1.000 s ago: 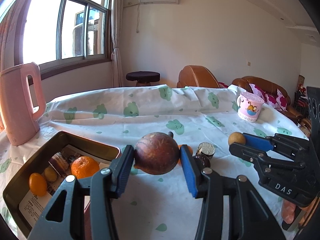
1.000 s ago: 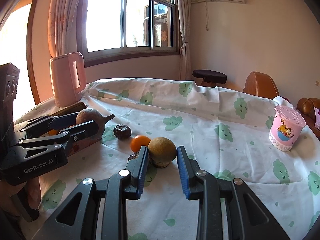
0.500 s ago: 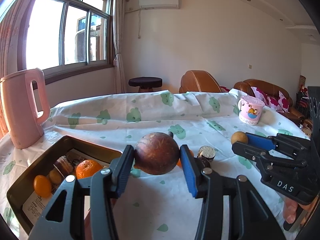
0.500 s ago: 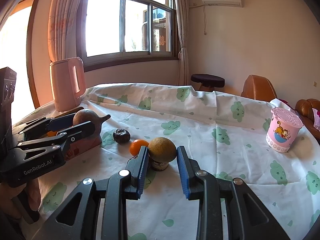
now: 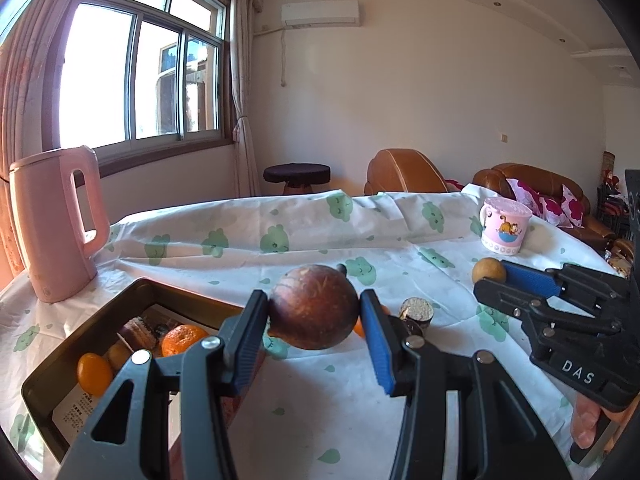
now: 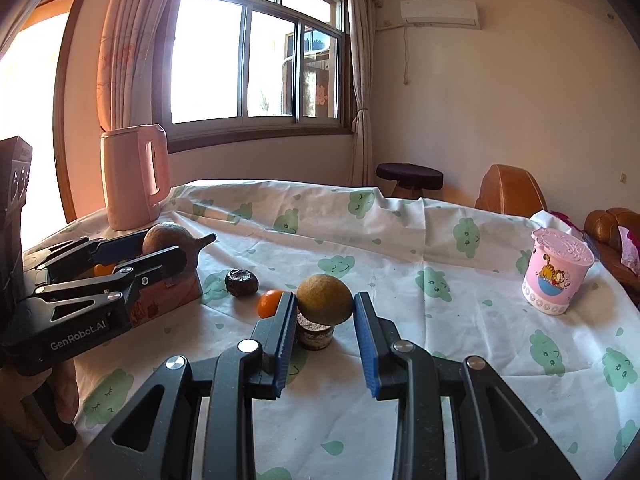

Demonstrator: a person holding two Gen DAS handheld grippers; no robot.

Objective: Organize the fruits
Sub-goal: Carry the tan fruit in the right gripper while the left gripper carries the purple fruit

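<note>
My left gripper is shut on a large brown round fruit with a stem, held above the cloth beside the dark metal tray. In the tray lie a tangerine, a small orange fruit and a wrapped item. My right gripper is shut on a small tan round fruit, lifted over a small jar. On the cloth below sit an orange and a dark wrinkled fruit. In the right wrist view the left gripper holds its brown fruit over the tray's edge.
A pink kettle stands at the table's left back, a pink cartoon cup at the right. The table wears a white cloth with green prints. Beyond the table are a stool and brown sofas.
Both grippers have tilted slightly upward with their fruits, so the table and tray sit lower in both views. The grips are unchanged.
</note>
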